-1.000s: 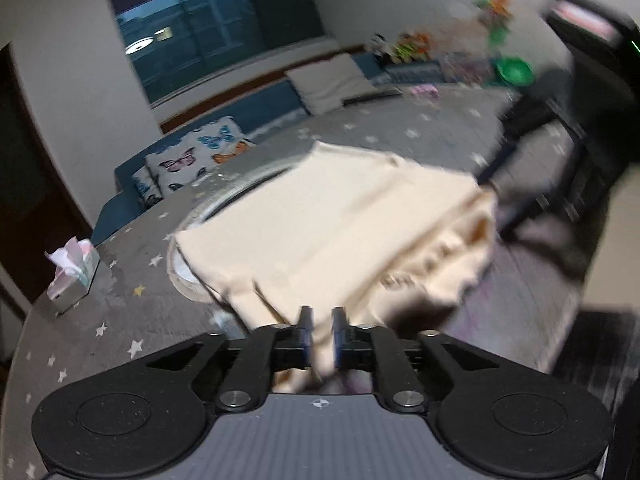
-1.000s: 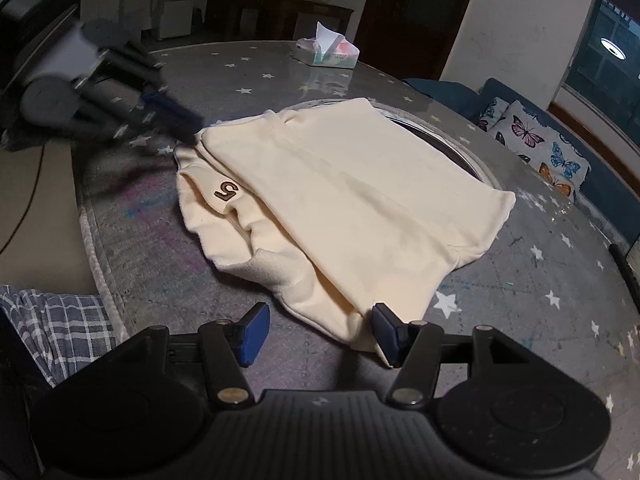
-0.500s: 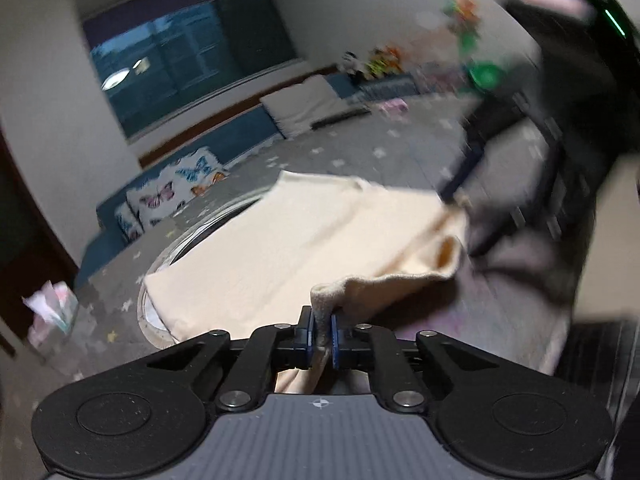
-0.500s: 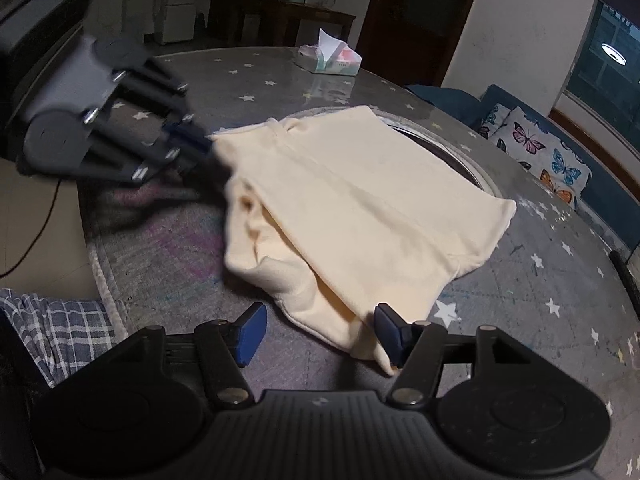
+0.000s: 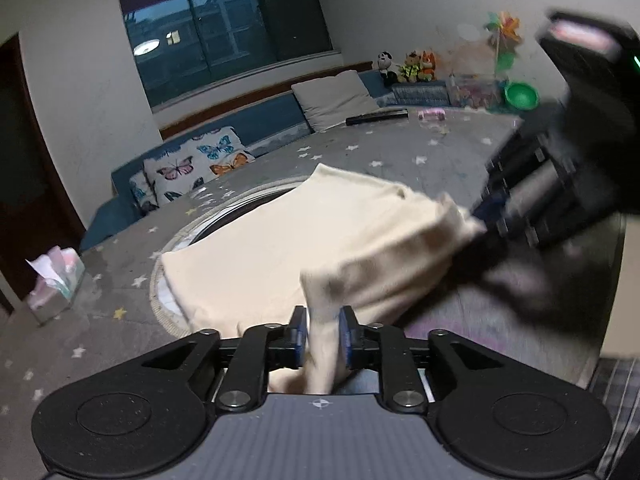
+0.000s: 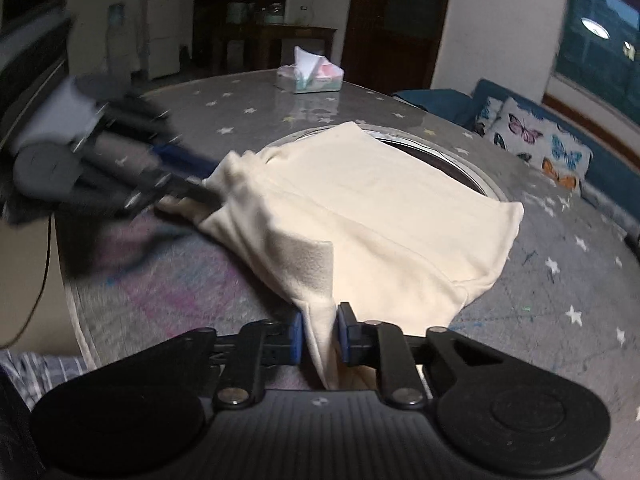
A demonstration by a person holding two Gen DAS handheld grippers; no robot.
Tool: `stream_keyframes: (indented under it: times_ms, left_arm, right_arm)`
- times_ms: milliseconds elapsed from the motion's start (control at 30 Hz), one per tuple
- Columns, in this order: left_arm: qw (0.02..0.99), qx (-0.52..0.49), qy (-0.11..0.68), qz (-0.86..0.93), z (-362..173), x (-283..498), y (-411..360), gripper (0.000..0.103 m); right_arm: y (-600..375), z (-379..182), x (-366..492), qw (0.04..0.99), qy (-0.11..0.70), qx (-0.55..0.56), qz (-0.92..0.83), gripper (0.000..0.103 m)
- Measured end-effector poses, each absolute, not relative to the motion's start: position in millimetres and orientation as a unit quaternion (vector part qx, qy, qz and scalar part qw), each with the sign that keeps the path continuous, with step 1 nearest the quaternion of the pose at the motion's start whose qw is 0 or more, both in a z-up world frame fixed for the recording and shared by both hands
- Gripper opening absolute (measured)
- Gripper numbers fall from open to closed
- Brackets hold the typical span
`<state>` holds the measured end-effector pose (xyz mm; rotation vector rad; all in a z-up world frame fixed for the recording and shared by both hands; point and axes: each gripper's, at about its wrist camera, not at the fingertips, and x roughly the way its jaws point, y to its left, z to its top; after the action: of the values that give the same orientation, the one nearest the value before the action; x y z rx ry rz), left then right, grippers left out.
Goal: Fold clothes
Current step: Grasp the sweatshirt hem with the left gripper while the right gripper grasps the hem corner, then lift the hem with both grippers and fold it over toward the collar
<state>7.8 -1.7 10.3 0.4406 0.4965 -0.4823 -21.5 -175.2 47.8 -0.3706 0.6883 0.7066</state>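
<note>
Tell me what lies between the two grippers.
Only the cream garment, stretched between left gripper and right gripper; the right wrist view shows it.

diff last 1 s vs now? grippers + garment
The right gripper, open and short of the cream garment a second ago, has closed on its near edge. The left gripper kept its grip on the other near corner and lifted it, so that edge now hangs raised between the two. The far part of the garment, the tissue box and the star-patterned table stayed put.
</note>
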Motion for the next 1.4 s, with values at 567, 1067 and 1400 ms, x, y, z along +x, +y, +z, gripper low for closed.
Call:
stream_keyframes:
  times_ms: [567, 1067, 1400]
  left_arm:
    - [0.905, 0.286, 0.23, -0.213, -10, -16, 10, 0.011]
    - [0.934, 0.201, 0.189, -0.226, 71, -108, 30, 0.009]
    - [0.935, 0.215, 0.193, -0.204, 68, -19, 15, 0.009]
  right_arm:
    - [-182, 72, -27, 0.89, 0.301, -0.121, 0.319, 0.006]
    - [-204, 128, -121, 0.892, 0.262, -0.093, 0.357, 0.005]
    - [-198, 115, -46, 0.897, 0.294, -0.08, 0.322, 0.005]
